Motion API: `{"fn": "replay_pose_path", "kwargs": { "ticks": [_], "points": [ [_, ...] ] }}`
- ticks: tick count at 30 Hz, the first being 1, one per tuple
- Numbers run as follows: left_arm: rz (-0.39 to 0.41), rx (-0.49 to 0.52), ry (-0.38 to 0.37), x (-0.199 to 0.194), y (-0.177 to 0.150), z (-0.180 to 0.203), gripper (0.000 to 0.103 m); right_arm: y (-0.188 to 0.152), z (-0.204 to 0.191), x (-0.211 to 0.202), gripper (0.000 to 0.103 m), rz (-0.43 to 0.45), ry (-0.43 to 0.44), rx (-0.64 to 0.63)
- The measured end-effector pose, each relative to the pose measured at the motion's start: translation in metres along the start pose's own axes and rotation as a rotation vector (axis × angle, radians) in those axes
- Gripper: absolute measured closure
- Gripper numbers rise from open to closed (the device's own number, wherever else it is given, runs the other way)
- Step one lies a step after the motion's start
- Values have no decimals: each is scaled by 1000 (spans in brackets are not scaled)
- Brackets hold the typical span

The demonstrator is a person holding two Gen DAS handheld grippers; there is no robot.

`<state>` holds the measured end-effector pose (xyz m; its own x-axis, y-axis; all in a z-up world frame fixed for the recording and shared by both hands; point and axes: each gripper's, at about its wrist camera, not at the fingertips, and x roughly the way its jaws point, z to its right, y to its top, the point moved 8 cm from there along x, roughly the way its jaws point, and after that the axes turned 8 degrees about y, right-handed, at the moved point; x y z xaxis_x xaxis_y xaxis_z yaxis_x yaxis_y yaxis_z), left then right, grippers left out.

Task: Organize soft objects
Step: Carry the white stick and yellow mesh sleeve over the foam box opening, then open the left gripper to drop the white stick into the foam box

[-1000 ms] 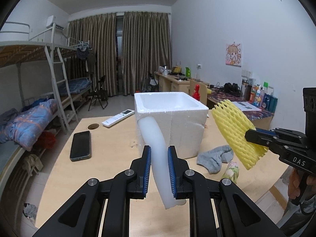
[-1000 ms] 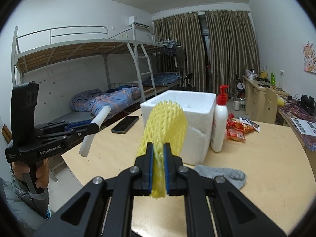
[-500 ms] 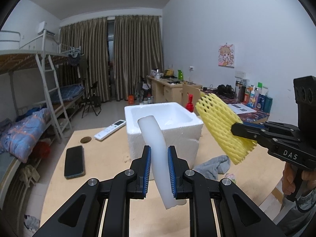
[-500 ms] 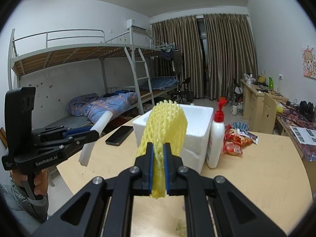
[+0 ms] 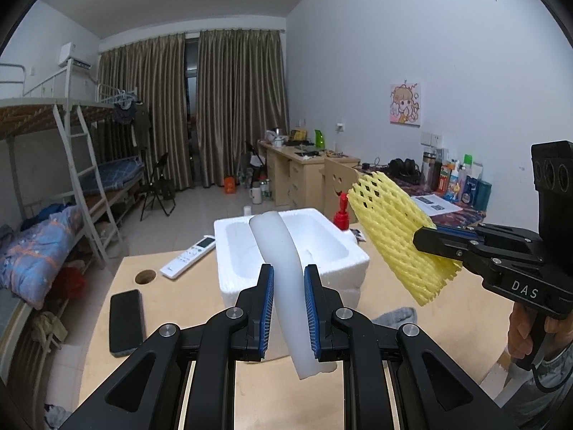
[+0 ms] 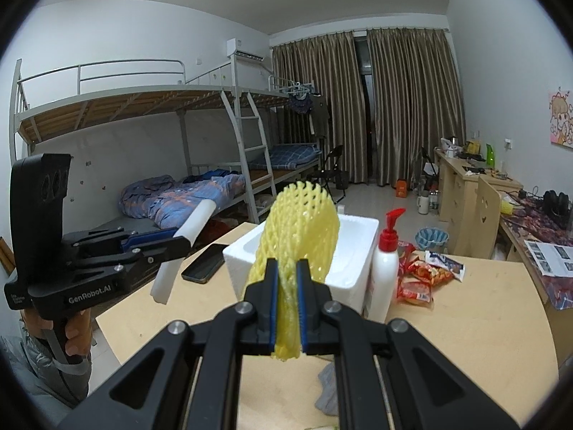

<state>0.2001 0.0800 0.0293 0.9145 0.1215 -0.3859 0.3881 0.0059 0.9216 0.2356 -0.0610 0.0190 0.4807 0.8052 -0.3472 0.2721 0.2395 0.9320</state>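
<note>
Two soft things, both up in the air over the desk. My left gripper squeezes the white foam tube; right gripper pinches the yellow foam net. I hold them high bc the white box is just ahead, so dropping in looks easy.

The right gripper is clamped on a yellow foam fruit net, which stands up between its blue-padded fingers above the near edge of the wooden table. Just beyond it sits a white styrofoam box, with a white pump bottle with a red top touching its right side and red snack packets further right. At left, the left gripper pinches a white foam tube above a black phone. A grey sock lies near.
</note>
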Motion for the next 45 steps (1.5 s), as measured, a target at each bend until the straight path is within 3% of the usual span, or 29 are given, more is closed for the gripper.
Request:
{"fn": "replay_pose_path", "kwargs": {
  "ticks": [24, 45],
  "points": [
    [3, 3, -31, 58, 52, -10, 85, 47, 26, 42, 91, 12, 19, -18],
    [-41, 39, -93, 119, 52, -8, 85, 46, 41, 73, 91, -29, 11, -2]
  ]
}}
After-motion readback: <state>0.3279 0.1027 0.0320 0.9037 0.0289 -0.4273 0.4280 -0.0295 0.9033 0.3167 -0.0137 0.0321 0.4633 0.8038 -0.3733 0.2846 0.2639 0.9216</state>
